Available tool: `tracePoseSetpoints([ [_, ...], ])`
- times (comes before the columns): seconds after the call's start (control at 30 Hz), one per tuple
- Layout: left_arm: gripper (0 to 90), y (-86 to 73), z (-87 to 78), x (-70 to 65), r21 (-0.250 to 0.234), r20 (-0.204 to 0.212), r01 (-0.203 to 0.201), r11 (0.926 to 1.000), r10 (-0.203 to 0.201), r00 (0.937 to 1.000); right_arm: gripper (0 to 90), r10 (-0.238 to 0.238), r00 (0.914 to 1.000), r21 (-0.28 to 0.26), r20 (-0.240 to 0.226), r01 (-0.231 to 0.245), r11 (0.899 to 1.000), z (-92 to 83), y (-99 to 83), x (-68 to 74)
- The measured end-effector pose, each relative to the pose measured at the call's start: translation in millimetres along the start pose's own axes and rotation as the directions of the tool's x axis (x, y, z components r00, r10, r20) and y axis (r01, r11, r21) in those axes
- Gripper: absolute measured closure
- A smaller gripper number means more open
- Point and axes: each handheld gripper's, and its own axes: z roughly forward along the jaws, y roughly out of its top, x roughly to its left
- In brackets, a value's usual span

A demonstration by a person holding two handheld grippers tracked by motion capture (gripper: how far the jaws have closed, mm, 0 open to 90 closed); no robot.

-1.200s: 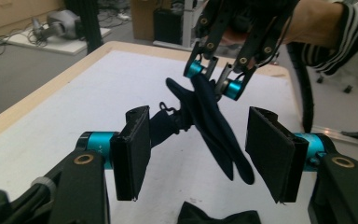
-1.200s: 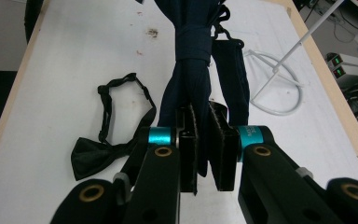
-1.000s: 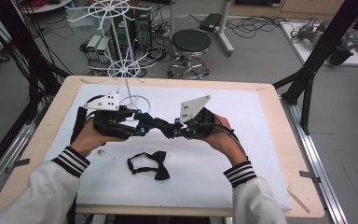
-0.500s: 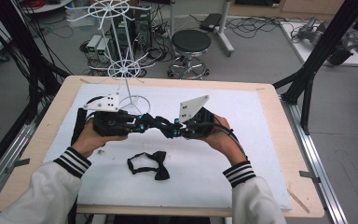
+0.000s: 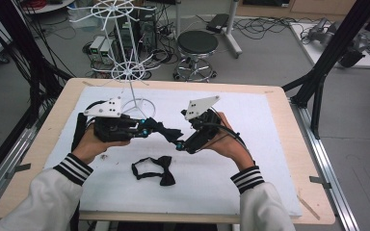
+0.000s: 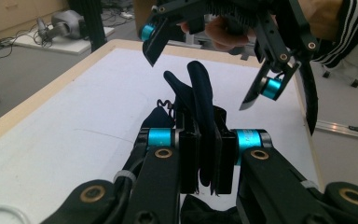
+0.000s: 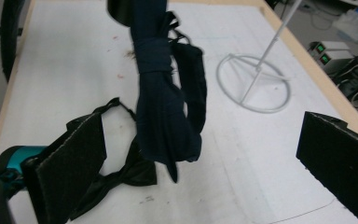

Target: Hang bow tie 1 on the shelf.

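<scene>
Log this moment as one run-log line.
left gripper: shut on navy bow tie | right gripper: open, around its free end | black bow tie: flat on mat | wire stand: upright behind

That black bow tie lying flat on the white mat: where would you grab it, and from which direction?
Probably the narrow knot of the black bow tie, coming straight down from above. It lies flat, so a sideways approach has nothing to bite on; the knot is its thickest, narrowest part between the wings, and it sits clear of the thin strap loop.
</scene>
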Motion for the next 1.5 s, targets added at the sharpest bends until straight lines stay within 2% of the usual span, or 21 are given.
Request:
tracePoseSetpoints([
  [0.17,83.9,0.3,-3.4,0.0,-0.013,-0.008,0.001,0.9999,-0.001,1.0,0.6,0.035,0.9994,-0.033,0.001,-0.035,0.999,-5.4,0.2,-2.2],
  [0.37,83.8,1.1,-10.3,1.3,-0.026,-0.02,0.0,0.9997,-0.001,0.9998,0.6,0.084,0.9959,-0.065,0.033,-0.082,0.994,-16.0,-5.3,-4.8],
  [0.57,83.8,5.1,-20.8,3.0,-0.047,-0.045,0.006,0.9989,-0.008,0.999,0.6,0.128,0.9868,-0.106,0.099,-0.118,0.987,-29.2,-19.1,-5.1],
  [0.8,83.9,6.0,-29.4,4.8,-0.063,-0.08,0.021,0.9978,-0.026,0.9965,0.6,0.213,0.9613,-0.177,0.175,-0.182,0.967,-48.4,-36.5,-3.1],
  [1.0,84.0,6.3,-37.6,6.0,-0.071,-0.114,0.041,0.9966,-0.049,0.9923,0.6,0.247,0.9437,-0.235,0.22,-0.195,0.952,-61.2,-48.6,0.9],
  [1.1,84.0,6.6,-43.0,7.2,-0.081,-0.126,0.046,0.9957,-0.056,0.9904,0.6,0.267,0.9319,-0.27,0.245,-0.199,0.942,-67.5,-54.2,4.6],
  [1.13,84.0,6.7,-44.8,7.3,-0.085,-0.128,0.051,0.9951,-0.062,0.9899,0.6,0.267,0.9319,-0.27,0.245,-0.199,0.942,-67.5,-54.2,4.6],
  [1.17,84.0,7.0,-48.9,7.9,-0.087,-0.14,0.049,0.995,-0.061,0.9883,0.6,0.279,0.9209,-0.292,0.273,-0.197,0.936,-72.1,-59.0,7.5],
  [1.2,84.0,7.0,-48.9,7.9,-0.087,-0.14,0.049,0.995,-0.061,0.9883,0.5,0.288,0.9184,-0.303,0.271,-0.203,0.931,-74.0,-61.9,8.8],
  [1.23,84.0,7.0,-50.8,8.0,-0.09,-0.144,0.053,0.9945,-0.066,0.9874,0.5,0.288,0.9184,-0.303,0.271,-0.203,0.931,-74.0,-61.9,8.8],
  [1.27,84.0,7.0,-52.5,8.1,-0.095,-0.15,0.058,0.9938,-0.072,0.9861,0.6,0.303,0.9111,-0.321,0.28,-0.209,0.924,-76.9,-68.3,11.9],
  [1.4,84.0,8.3,-59.9,8.8,-0.1,-0.173,0.064,0.9929,-0.08,0.9816,0.6,0.322,0.9013,-0.339,0.289,-0.218,0.915,-81.0,-80.9,19.6],
  [1.47,84.0,9.4,-63.4,9.8,-0.104,-0.184,0.068,0.9922,-0.087,0.9791,0.6,0.322,0.8975,-0.337,0.302,-0.215,0.917,-82.7,-86.4,21.9],
  [1.5,84.0,9.8,-65.1,10.2,-0.105,-0.188,0.071,0.992,-0.09,0.9781,0.6,0.329,0.8945,-0.346,0.302,-0.219,0.912,-83.8,-88.8,23.3],
])
